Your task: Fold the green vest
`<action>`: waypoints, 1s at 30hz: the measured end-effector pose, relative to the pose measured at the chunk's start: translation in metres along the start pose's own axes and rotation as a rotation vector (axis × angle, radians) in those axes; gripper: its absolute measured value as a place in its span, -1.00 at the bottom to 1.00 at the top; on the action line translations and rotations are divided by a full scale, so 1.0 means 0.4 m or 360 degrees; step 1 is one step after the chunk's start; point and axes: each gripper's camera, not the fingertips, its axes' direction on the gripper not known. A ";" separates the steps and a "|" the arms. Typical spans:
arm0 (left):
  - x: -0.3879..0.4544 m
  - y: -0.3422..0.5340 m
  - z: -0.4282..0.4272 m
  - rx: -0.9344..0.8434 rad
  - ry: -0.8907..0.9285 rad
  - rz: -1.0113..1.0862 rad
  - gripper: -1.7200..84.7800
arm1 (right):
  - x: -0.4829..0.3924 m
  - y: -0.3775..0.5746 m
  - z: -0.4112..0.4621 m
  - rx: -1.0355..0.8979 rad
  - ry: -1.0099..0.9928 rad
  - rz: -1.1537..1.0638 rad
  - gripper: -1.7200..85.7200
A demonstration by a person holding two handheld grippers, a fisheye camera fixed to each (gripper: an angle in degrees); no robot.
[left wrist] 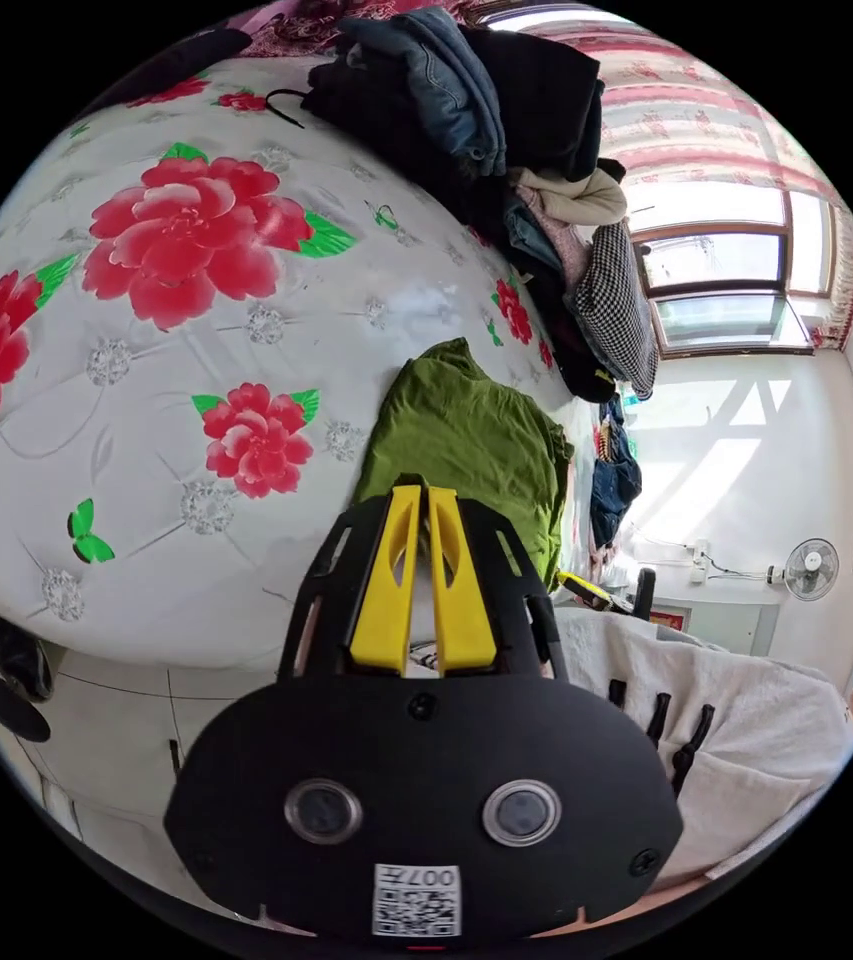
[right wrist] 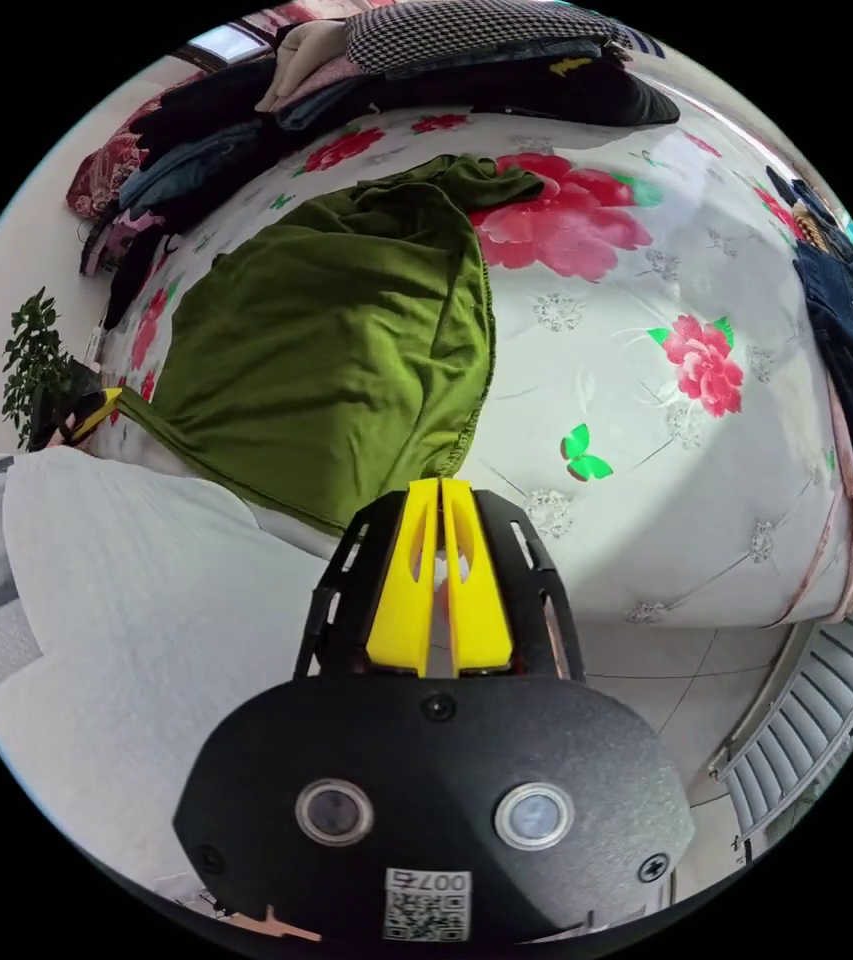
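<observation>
Green vest point(right wrist: 336, 330) lies crumpled on the floral bed cover point(right wrist: 646, 450), near the bed's edge. Left hand-held gripper point(left wrist: 424, 492) clenched, empty. Right hand-held gripper point(right wrist: 440, 484) clenched, tips at the vest's hem; grasp unconfirmed.

Near hem of the green vest point(left wrist: 466, 440) hidden behind the left tool point(left wrist: 424, 492) in the left gripper view; its near left corner hidden behind a white sleeve point(right wrist: 146, 600) in the right gripper view.
</observation>
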 end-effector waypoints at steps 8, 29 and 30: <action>0.267 -0.302 -0.287 0.0521 0.0366 0.0416 -0.98 | 0.095 -0.176 -0.549 0.1038 -0.0342 -0.0194 -0.97; 0.360 0.095 -0.455 0.0640 0.0267 0.0843 -0.98 | 0.183 0.246 -0.580 0.1358 -0.0346 -0.0372 -0.97; 0.333 0.104 -0.428 0.0602 0.0250 0.0789 -0.98 | 0.192 0.246 -0.546 0.1302 -0.0358 -0.0333 -0.97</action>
